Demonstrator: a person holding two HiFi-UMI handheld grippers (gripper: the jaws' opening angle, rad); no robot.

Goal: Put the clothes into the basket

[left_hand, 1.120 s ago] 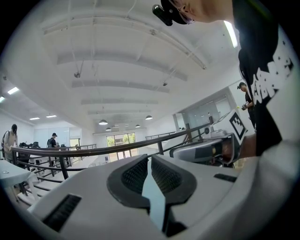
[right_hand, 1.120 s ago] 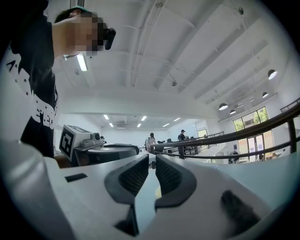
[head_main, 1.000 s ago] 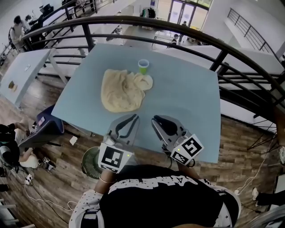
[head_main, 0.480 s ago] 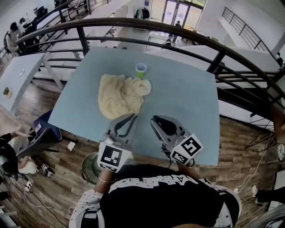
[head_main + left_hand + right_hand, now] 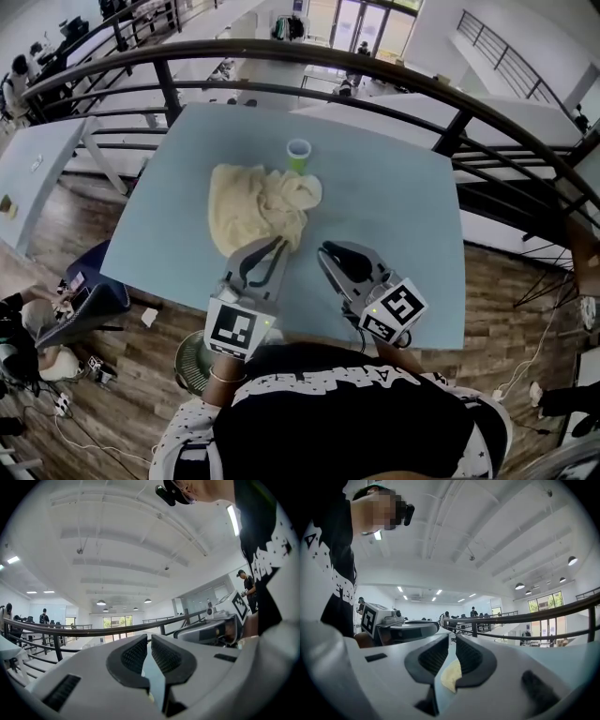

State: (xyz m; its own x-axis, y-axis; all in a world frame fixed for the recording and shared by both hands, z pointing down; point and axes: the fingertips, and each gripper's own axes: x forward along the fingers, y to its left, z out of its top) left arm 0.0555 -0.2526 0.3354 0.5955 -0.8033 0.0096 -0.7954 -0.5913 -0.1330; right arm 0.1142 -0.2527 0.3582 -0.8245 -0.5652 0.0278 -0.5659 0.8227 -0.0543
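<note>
**Head view.** The clothes (image 5: 255, 208) are seen as one crumpled cream heap lying on the worktop (image 5: 394, 202), with a cup (image 5: 299, 153) just beyond it. Both grippers are held level and side by side over the near part of the worktop, pointed away from the person. The left gripper (image 5: 277, 244) is placed with its tip at the heap's near edge. The right gripper (image 5: 324, 249) is placed just beside that edge, over bare worktop. A round greenish basket (image 5: 190, 349) is partly seen on the floor below the worktop's near edge, half hidden by the left gripper's cube. Nothing has yet been put into it. This placing is judged to be a lining-up for a grasp on the heap, for which the jaws would first have to be opened.

**Left gripper view.** The jaws of the left gripper (image 5: 150, 640) are closed together with nothing gripped, and only a thin slit of worktop is shown between them. The right gripper (image 5: 211, 631) is seen alongside.

**Right gripper view.** The jaws of the right gripper (image 5: 452, 641) are likewise closed. A cream patch is seen low in the slit. It is judged to be the clothes (image 5: 451, 675) lying beyond, not cloth that is held.
</note>
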